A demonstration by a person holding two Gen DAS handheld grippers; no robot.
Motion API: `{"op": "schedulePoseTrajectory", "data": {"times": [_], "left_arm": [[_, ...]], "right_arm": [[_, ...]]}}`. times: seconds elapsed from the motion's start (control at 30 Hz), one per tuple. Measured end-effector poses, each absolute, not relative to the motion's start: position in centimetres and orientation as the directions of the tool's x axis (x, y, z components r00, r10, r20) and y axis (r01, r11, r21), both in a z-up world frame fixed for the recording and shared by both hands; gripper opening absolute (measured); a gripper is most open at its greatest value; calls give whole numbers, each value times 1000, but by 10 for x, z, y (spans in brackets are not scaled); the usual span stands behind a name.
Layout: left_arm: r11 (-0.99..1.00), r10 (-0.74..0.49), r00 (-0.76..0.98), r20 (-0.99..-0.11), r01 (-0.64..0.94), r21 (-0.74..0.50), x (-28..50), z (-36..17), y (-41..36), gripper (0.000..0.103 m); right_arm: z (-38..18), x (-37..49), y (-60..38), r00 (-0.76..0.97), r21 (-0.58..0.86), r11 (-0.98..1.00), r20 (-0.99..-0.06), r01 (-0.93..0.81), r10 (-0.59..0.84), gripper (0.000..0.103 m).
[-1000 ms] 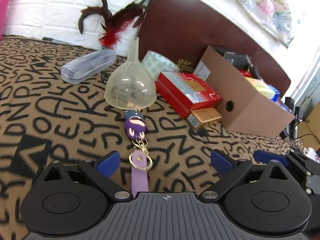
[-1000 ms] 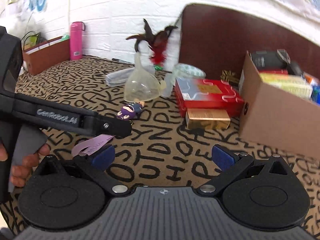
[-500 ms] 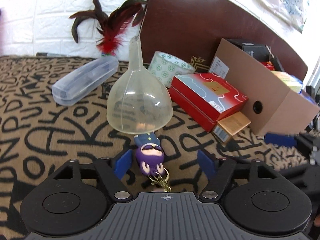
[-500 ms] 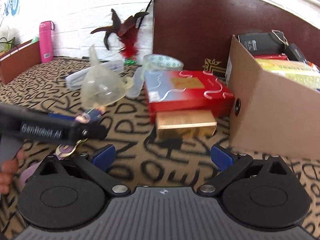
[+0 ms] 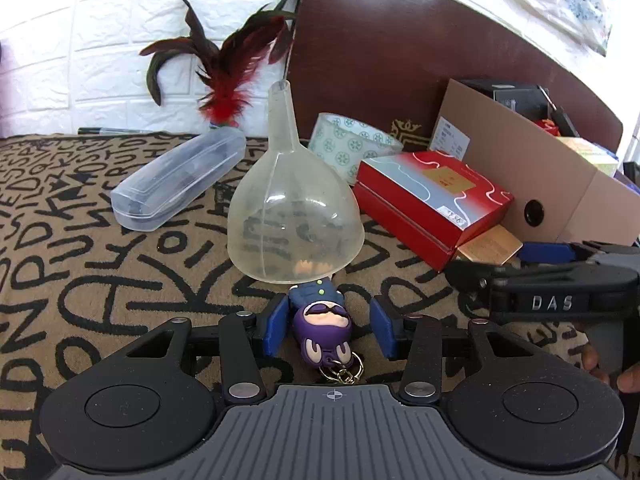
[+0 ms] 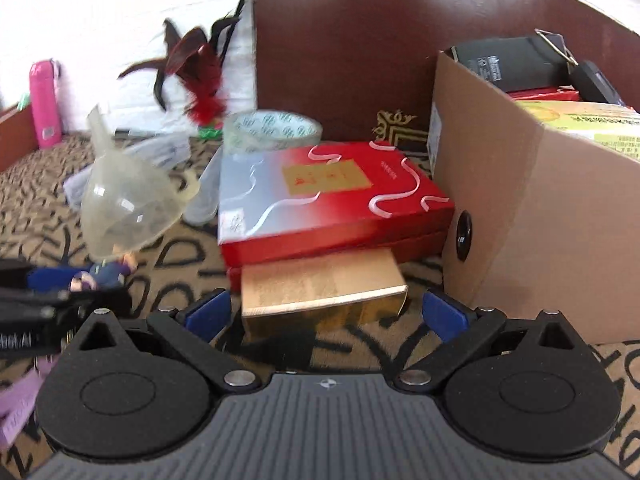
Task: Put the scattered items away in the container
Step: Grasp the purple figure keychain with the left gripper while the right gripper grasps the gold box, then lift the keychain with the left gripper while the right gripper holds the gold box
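Observation:
A purple figure keychain (image 5: pixel 323 326) lies on the lettered cloth, its feet under a clear plastic funnel (image 5: pixel 292 208). My left gripper (image 5: pixel 330 326) straddles the figure's head, its blue pads a little apart from it on both sides. My right gripper (image 6: pixel 326 314) is open around the near end of a gold box (image 6: pixel 320 284) that sticks out from under a red box (image 6: pixel 320 196). The cardboard box (image 6: pixel 532 216), holding several items, stands to the right. The right gripper also shows in the left wrist view (image 5: pixel 552 268).
A clear plastic case (image 5: pixel 180 180), a roll of patterned tape (image 5: pixel 352 144) and a red feather toy (image 5: pixel 224 76) lie behind the funnel. A brown board (image 5: pixel 400 60) leans on the white wall. A pink bottle (image 6: pixel 44 100) stands far left.
My left gripper moved forward over the keychain strap to the figure and narrowed around its head. My right gripper moved forward and right toward the gold box.

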State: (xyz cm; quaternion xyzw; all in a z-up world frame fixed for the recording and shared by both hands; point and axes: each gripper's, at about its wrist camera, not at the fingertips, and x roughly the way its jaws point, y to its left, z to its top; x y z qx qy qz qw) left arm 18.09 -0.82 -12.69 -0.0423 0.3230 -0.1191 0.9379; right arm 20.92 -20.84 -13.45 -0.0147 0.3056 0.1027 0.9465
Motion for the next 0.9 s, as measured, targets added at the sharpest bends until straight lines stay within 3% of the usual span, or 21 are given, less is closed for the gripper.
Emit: {"op": "schedulePoseTrajectory", "data": {"times": [0.03, 0.07, 0.1, 0.13, 0.37, 0.53, 0.63, 0.7, 0.77, 0.87, 0.9], "left_arm": [[971, -239, 765, -598, 194, -141, 180, -127, -9, 48], [972, -233, 765, -601, 192, -133, 180, -127, -9, 38], [971, -238, 761, -603, 194, -139, 179, -128, -7, 30], [969, -248, 757, -604, 197, -150, 178, -128, -5, 29], [958, -287, 728, -623, 232, -170, 152, -126, -1, 28], [923, -380, 662, -647, 319, -215, 121, -121, 2, 28], [905, -407, 634, -658, 378, -195, 100, -120, 1, 32], [905, -402, 638, -657, 384, -181, 90, -120, -2, 51], [898, -409, 637, -653, 406, -167, 85, -120, -7, 64], [901, -370, 636, -677, 423, -94, 84, -118, -20, 65], [899, -356, 635, -685, 433, -66, 83, -117, -24, 52]], "right_arm": [[-135, 210, -208, 791, 41, 976, -579, -213, 197, 100], [-137, 212, -206, 788, 32, 976, -584, -216, 194, 99], [-138, 213, -205, 779, 28, 974, -595, -224, 196, 91], [-138, 213, -203, 776, 28, 972, -597, -234, 204, 87], [-135, 174, -192, 755, -10, 958, -617, -288, 221, 86], [-133, 124, -196, 737, 4, 959, -638, -285, 222, 86], [-132, 92, -200, 736, 3, 961, -643, -277, 214, 87], [-131, 76, -203, 736, 6, 964, -644, -267, 208, 87], [-130, 69, -205, 736, 10, 965, -645, -261, 206, 88], [-130, 68, -204, 738, 2, 968, -647, -251, 193, 88], [-129, 68, -203, 739, -1, 969, -648, -247, 187, 88]]}}
